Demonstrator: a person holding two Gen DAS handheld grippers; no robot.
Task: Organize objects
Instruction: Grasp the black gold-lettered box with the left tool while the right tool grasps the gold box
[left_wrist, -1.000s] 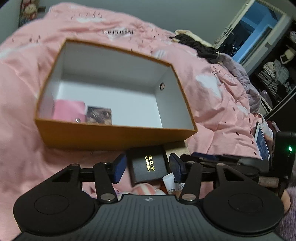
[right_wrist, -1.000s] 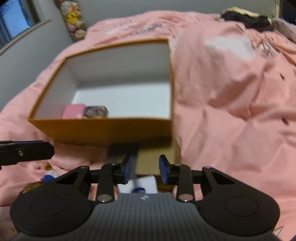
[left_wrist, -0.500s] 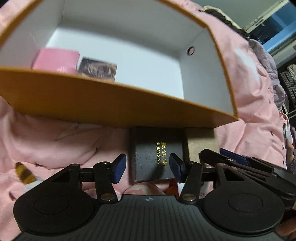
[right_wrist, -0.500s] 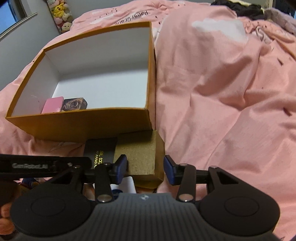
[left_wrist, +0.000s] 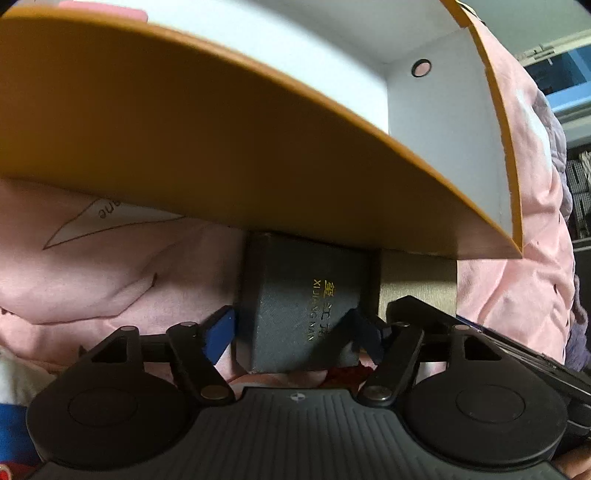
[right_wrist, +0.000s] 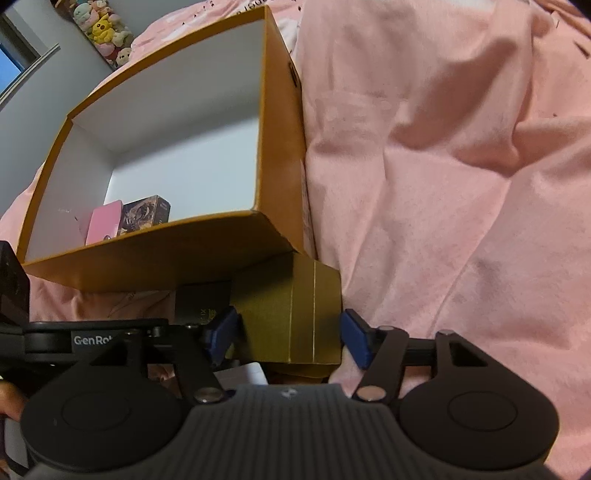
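A large orange box (left_wrist: 184, 122) with a white inside lies open on the pink bedding; it also shows in the right wrist view (right_wrist: 177, 258). In it lie a pink case (right_wrist: 103, 225) and a dark printed box (right_wrist: 146, 214). A small black box with gold lettering (left_wrist: 306, 299) sits against its front wall, between the fingers of my open left gripper (left_wrist: 295, 334). Beside it a gold box (right_wrist: 291, 314) sits between the fingers of my open right gripper (right_wrist: 286, 334). Neither box looks clamped.
Rumpled pink duvet (right_wrist: 443, 184) spreads to the right. Plush toys (right_wrist: 103, 29) line the far wall. Small loose items, including a white card (right_wrist: 243, 373), lie under the grippers. My right gripper's body shows at right in the left wrist view (left_wrist: 498, 339).
Both grippers have moved forward and down. The black box now sits between the left fingers and the gold box between the right fingers. The orange box looms closer.
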